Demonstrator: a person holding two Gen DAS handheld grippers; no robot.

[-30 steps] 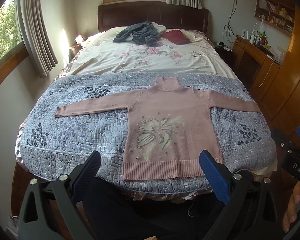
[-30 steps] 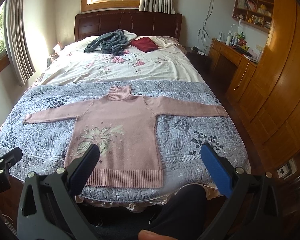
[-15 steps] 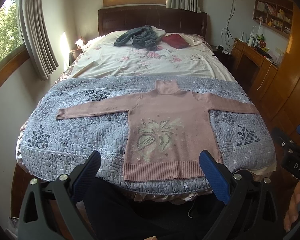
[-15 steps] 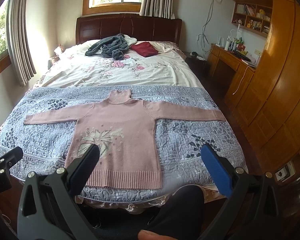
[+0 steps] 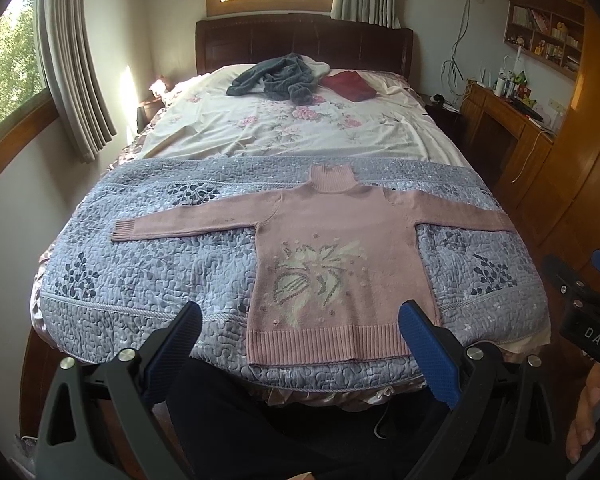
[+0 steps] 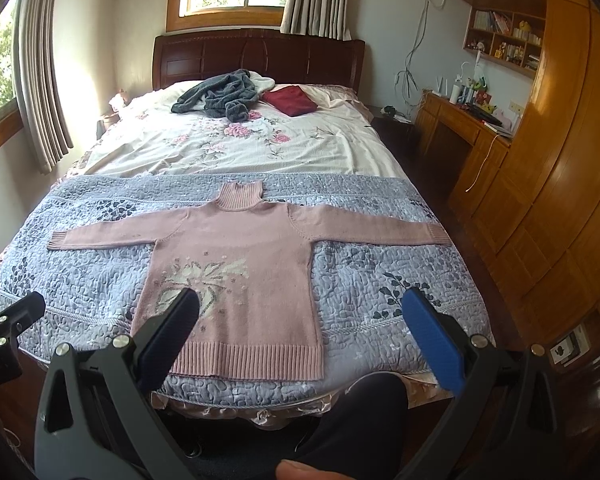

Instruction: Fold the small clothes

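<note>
A pink turtleneck sweater [image 5: 340, 248] [image 6: 236, 256] with a pale flower motif lies flat, face up, on the grey-blue quilt [image 5: 140, 272] [image 6: 380, 280] at the foot of the bed, both sleeves stretched out sideways. My left gripper [image 5: 300, 320] hangs open in front of the bed's foot, short of the sweater's ribbed hem, holding nothing. Wide open too, my right gripper [image 6: 300, 308] hovers at the same distance from the hem with nothing between its blue pads. Each gripper shows at the other view's edge.
A grey garment [image 5: 276, 78] and a dark red folded cloth [image 5: 350, 86] lie near the headboard on the floral sheet. A wooden desk and cabinets [image 6: 540, 184] line the right wall. Curtained windows are left. A person's dark-clothed legs [image 5: 260, 420] stand against the bed's foot.
Both views have drifted back and up a little, so the sweater sits slightly farther and lower in frame. Both grippers stay open; the sweater has not moved.
</note>
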